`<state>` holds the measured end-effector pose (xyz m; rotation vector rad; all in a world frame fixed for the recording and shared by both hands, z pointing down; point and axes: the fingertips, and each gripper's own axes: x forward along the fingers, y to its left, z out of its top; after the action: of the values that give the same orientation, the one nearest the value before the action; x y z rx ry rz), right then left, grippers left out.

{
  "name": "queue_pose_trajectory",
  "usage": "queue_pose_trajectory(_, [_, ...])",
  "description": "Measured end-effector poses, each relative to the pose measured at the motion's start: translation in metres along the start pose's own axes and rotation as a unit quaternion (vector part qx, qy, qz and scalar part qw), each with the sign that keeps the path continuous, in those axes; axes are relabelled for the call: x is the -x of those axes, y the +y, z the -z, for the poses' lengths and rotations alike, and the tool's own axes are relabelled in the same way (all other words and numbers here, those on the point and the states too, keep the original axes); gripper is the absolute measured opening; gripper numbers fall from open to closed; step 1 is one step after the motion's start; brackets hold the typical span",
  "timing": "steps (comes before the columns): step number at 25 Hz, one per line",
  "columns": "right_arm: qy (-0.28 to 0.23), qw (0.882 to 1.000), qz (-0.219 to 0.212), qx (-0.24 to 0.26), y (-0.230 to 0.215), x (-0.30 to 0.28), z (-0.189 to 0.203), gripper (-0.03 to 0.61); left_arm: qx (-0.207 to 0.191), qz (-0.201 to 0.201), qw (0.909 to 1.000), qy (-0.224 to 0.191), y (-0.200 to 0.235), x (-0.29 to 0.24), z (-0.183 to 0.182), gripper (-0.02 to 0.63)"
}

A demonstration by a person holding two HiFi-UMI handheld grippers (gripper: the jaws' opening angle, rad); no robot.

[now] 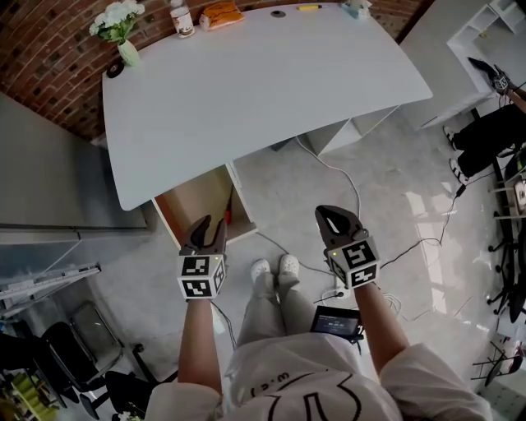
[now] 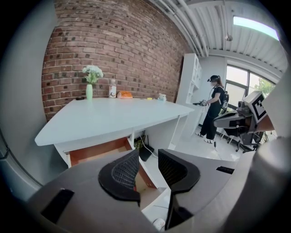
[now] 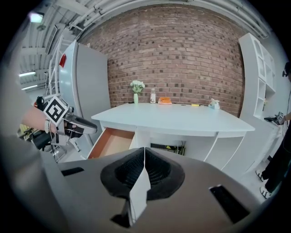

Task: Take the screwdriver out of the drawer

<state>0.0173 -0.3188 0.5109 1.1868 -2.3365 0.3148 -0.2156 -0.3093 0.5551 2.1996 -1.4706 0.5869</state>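
The left gripper hangs in the lower left-centre of the head view, just below the open drawer, with its two dark jaws spread a moderate way apart. Its own view shows the ribbed pads facing each other across a clear gap, with only the drawer's wooden front and the pale floor seen through it, so it holds nothing and touches nothing. The right gripper sits lower right of centre in the head view, over bare floor and well apart from the drawer. Its own view shows the jaws pressed fully together along a single seam, clenched on nothing. The screwdriver shows as a thin red sliver lying inside the drawer against its right-hand wall, close above the left gripper's tips but not between them. The drawer juts out from under the left end of the white desk, which fills the upper half of the head view. Along the desk's far edge by the brick wall stand a vase of white flowers, a small bottle and an orange item. In the right gripper view the left gripper appears at the left edge, beside the drawer.
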Motion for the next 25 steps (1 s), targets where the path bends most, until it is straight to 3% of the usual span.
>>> queue_pose_trajectory(5, [0.015, 1.000, -0.005, -0.009, -0.014, -0.025, 0.036, 0.020, 0.017, -0.001, 0.9995, 0.026, 0.003, -0.034, 0.026, 0.132])
queue_pose_trajectory(14, [0.037, 0.998, -0.015, -0.039, -0.026, -0.066, 0.096, 0.020, -0.004, 0.001, 0.9954, 0.095, 0.010, -0.092, 0.082, 0.130])
queue_pose_trajectory(25, [0.050, 0.997, 0.002, -0.058, -0.052, -0.122, 0.155, 0.020, -0.025, 0.015, 0.9786, 0.204, 0.025, -0.162, 0.148, 0.130])
